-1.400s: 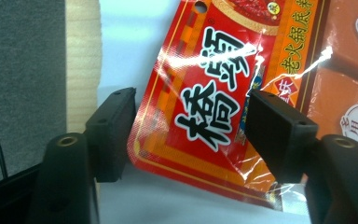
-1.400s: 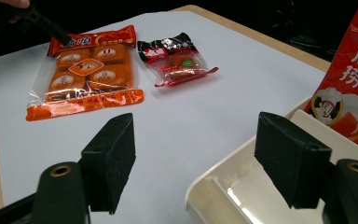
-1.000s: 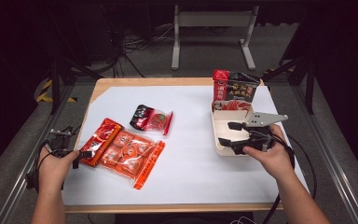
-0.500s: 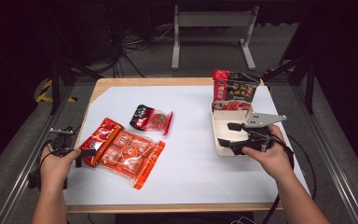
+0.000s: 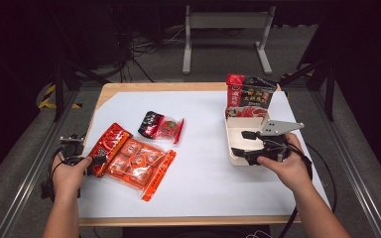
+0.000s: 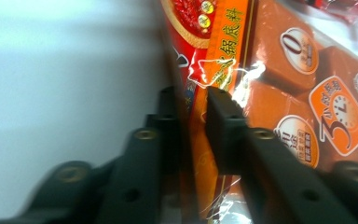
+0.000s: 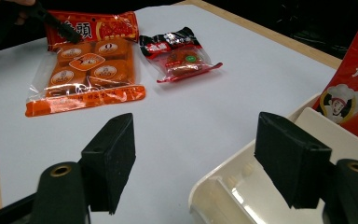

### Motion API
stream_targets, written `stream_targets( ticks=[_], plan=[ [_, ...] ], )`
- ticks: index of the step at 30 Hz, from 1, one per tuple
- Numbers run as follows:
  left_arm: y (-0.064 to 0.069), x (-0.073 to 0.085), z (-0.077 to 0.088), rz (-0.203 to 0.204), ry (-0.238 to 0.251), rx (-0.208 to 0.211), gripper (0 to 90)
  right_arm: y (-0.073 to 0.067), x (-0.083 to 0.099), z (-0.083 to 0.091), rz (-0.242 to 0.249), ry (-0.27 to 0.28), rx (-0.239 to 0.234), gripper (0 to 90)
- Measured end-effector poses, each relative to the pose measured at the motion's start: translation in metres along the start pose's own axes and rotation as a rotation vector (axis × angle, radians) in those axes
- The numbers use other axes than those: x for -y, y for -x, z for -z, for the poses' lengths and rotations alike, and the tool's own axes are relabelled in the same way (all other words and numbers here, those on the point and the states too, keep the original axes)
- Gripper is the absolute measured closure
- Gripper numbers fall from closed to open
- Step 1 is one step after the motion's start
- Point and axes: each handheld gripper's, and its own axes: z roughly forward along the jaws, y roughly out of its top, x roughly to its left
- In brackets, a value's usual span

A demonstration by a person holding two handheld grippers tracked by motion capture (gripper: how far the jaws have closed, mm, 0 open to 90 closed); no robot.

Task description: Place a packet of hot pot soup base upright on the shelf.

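A red snack packet (image 5: pixel 110 141) lies at the table's left, beside a clear packet of orange cubes (image 5: pixel 139 166). My left gripper (image 5: pixel 96 159) has just been closing, and its pads now pinch the red packet's (image 6: pixel 200 28) near edge; in the left gripper view (image 6: pixel 193 100) the foil is squeezed between them, with the orange cubes (image 6: pixel 317 70) to the right. My right gripper (image 5: pixel 239 143) stands open at the left wall of a white tray (image 5: pixel 238 126). In the right gripper view (image 7: pixel 196 140) one jaw is over the tray (image 7: pixel 223 179), the other over the table.
A small dark-red packet (image 5: pixel 161 126) lies mid-table. A red and black bag (image 5: pixel 248 94) stands at the tray's far end. The white sheet (image 5: pixel 203 183) covers the wooden table; dark floor and metal frames surround it.
The left gripper's jaws have drawn together on the red packet's edge. Both hands and the packets stay where they were.
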Motion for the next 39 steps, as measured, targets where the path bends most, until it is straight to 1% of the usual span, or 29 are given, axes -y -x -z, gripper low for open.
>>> stream_targets(
  ticks=[1,2,8,10,13,14,18,23,25,27,28,29,30,34,35,36,39],
  plan=[
    [0.001,0.0,0.0,-0.003,-0.002,0.003,88.6,0.0,0.0,0.0,-0.001,-0.001,-0.001,29.9],
    [0.002,-0.001,0.0,-0.008,-0.003,-0.005,89.3,0.0,0.0,0.0,0.001,-0.001,-0.001,29.9],
    [0.007,-0.002,0.002,-0.033,0.011,-0.025,90.0,0.0,0.001,0.0,0.0,-0.004,0.0,30.1],
    [0.008,-0.003,0.004,-0.045,0.022,-0.027,90.0,0.0,0.001,0.0,-0.001,-0.004,0.001,30.2],
    [0.013,-0.004,0.006,-0.07,0.042,-0.044,90.0,0.0,0.001,0.0,-0.002,-0.003,0.004,30.4],
    [0.013,-0.004,0.006,-0.07,0.042,-0.044,90.0,0.0,0.001,0.0,-0.002,-0.003,0.004,30.4],
    [0.021,-0.007,0.014,-0.104,0.071,-0.049,90.0,0.0,0.001,0.001,0.0,-0.002,0.005,30.7],
    [0.034,-0.011,0.025,-0.142,0.118,-0.058,90.0,0.0,0.001,0.002,-0.001,0.002,0.005,30.9],
    [0.04,-0.012,0.031,-0.156,0.14,-0.044,90.0,0.0,0.0,0.003,-0.001,0.003,0.006,31.0],
    [0.046,-0.012,0.036,-0.165,0.162,-0.039,90.0,0.0,0.0,0.003,-0.002,0.006,0.007,31.1],
    [0.047,-0.013,0.038,-0.178,0.167,-0.037,90.0,-0.001,0.0,0.003,-0.001,0.006,0.008,31.2],
    [0.054,-0.014,0.045,-0.193,0.191,-0.026,90.0,-0.001,-0.001,0.004,0.0,0.007,0.008,31.3],
    [0.054,-0.014,0.045,-0.193,0.191,-0.026,90.0,-0.001,-0.001,0.004,0.0,0.007,0.008,31.3],
    [0.065,-0.015,0.055,-0.229,0.23,-0.009,90.0,-0.002,-0.003,0.003,0.002,0.009,0.004,31.7],
    [0.072,-0.015,0.06,-0.244,0.252,-0.001,90.0,-0.003,-0.004,0.003,0.004,0.01,0.002,32.0],
    [0.072,-0.015,0.06,-0.244,0.252,-0.001,90.0,-0.003,-0.004,0.003,0.004,0.01,0.002,32.0],
    [0.086,-0.015,0.067,-0.28,0.275,-0.014,90.0,-0.004,-0.006,0.004,0.004,0.014,-0.001,32.7]
  ],
)
